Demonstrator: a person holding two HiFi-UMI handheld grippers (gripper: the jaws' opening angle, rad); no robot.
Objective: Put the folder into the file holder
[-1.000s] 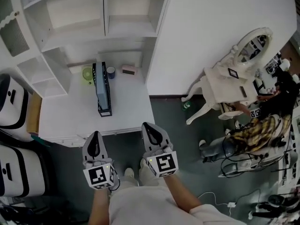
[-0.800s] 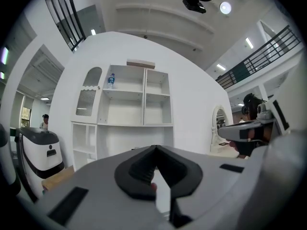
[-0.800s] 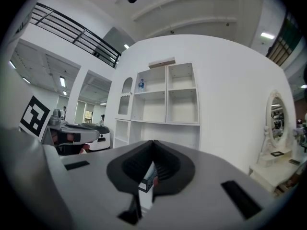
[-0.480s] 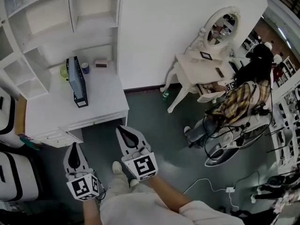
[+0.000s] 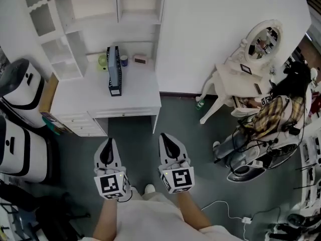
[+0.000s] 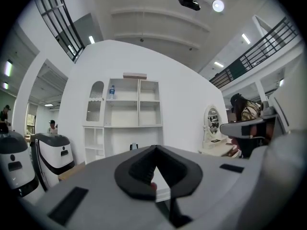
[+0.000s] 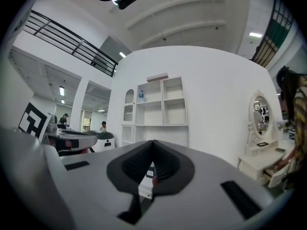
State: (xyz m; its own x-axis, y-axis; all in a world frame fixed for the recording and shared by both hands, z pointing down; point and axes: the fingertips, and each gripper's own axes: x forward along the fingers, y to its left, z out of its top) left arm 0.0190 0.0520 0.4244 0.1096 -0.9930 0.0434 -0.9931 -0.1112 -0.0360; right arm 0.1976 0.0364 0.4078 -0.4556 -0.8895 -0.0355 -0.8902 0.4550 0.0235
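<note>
A black file holder (image 5: pixel 116 79) stands on the white desk (image 5: pixel 135 97) in the head view, with a blue folder (image 5: pixel 111 69) upright inside it. Both grippers hang over the grey floor, well short of the desk's front edge. My left gripper (image 5: pixel 107 143) is shut with nothing between its jaws. My right gripper (image 5: pixel 168 137) is beside it, also shut and empty. In the left gripper view the jaws of the left gripper (image 6: pixel 154 148) meet at a point, and those of the right gripper (image 7: pixel 152 142) do the same in the right gripper view.
A green cup (image 5: pixel 102 61), a blue cup (image 5: pixel 123 60) and a pink box (image 5: pixel 140 59) sit behind the holder. A white shelf unit (image 5: pixel 95 4) rises above the desk. White machines (image 5: pixel 20 87) stand left. A vanity table (image 5: pixel 235 79) and a seated person (image 5: pixel 281 114) are right.
The view has drawn back from the desk, so floor now lies between the grippers and its front edge. Both grippers stay shut and empty.
</note>
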